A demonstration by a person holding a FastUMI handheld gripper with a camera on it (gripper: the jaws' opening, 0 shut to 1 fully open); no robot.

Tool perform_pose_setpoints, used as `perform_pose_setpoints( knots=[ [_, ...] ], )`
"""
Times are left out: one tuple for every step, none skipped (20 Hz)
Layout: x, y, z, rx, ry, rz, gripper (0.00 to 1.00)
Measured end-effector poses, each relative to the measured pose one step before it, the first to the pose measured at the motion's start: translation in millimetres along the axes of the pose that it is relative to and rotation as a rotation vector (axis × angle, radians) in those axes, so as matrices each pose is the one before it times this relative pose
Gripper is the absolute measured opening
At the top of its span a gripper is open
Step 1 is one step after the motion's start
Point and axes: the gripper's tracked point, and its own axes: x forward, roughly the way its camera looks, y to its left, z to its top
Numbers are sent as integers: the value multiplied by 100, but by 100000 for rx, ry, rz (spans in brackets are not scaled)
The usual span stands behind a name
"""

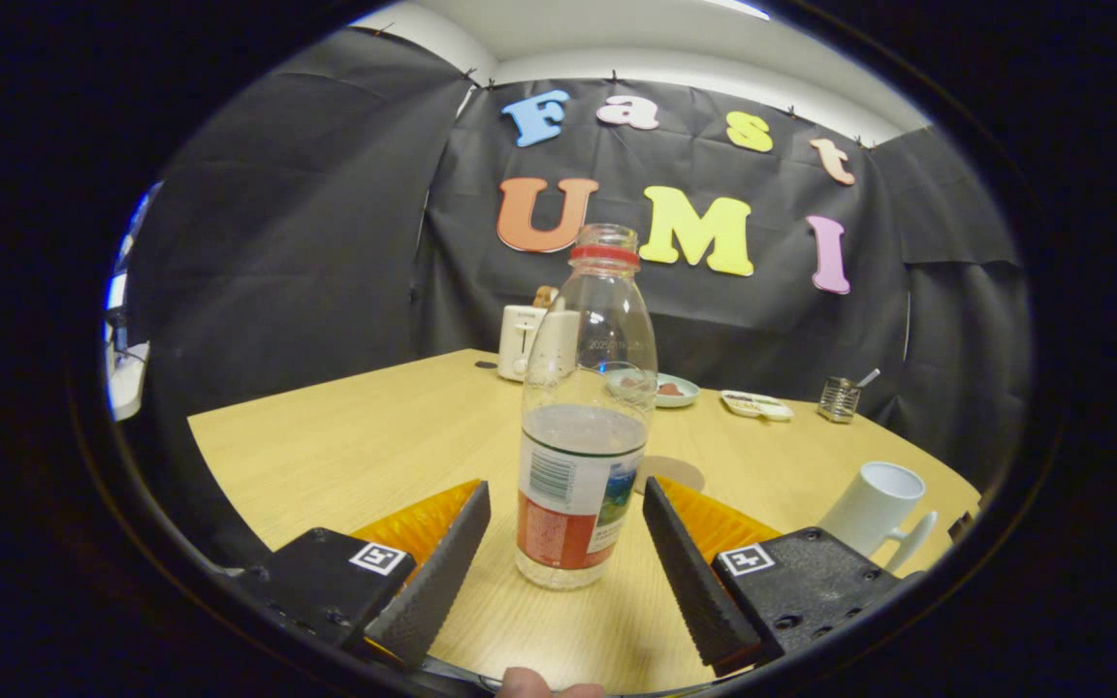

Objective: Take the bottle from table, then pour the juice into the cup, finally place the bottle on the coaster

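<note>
While hand-held gripper (566,509) gapes, uncapped bottle (586,427) stands approx. half-full.

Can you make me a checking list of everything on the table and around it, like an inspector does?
Surface: wooden table, no spills seen.
Job's things: open bottle upright, part full; white cup upright to its right; round coaster just behind the bottle.
Clutter: toaster, plate with food, small dish, metal holder, all at the far edge.
Grippers: gripper open, fingers either side of the bottle, not touching it.
Cables: nothing seen.
Surroundings: black cloth wall around the booth.
</note>
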Motion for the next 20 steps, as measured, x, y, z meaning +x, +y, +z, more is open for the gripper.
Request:
perform_pose_setpoints(
  knots=[
    [338,-162,102,-792,220,-249,100],
    [277,-189,277,-839,-560,-88,100],
    [271,20,196,-617,-700,255,100],
    [343,17,276,-792,-325,372,100],
    [294,-72,-68,-508,366,284,100],
    [145,-120,-101,-487,668,42,100],
    [9,-246,116,-534,-225,-375,99],
    [-123,-115,210,270,-861,287,92],
    [-17,-30,9,804,-338,130,86],
    [-26,-169,118,884,-443,-167,85],
    [-142,-167,144,935,-461,-223,84],
    [-240,-209,356,969,183,45,83],
    [-224,-8,290,984,-887,112,82],
    [-402,-318,734,1726,-1110,-204,81],
    [-303,-334,584,2005,-1069,-199,80],
    [-307,-247,667,2263,-598,-39,79],
    [-271,-165,446,1999,-101,189,78],
    [-399,-141,483,1755,555,387,77],
    [-348,-269,600,1182,-705,-212,77],
    [-197,-229,398,675,234,51,77]
  ],
)
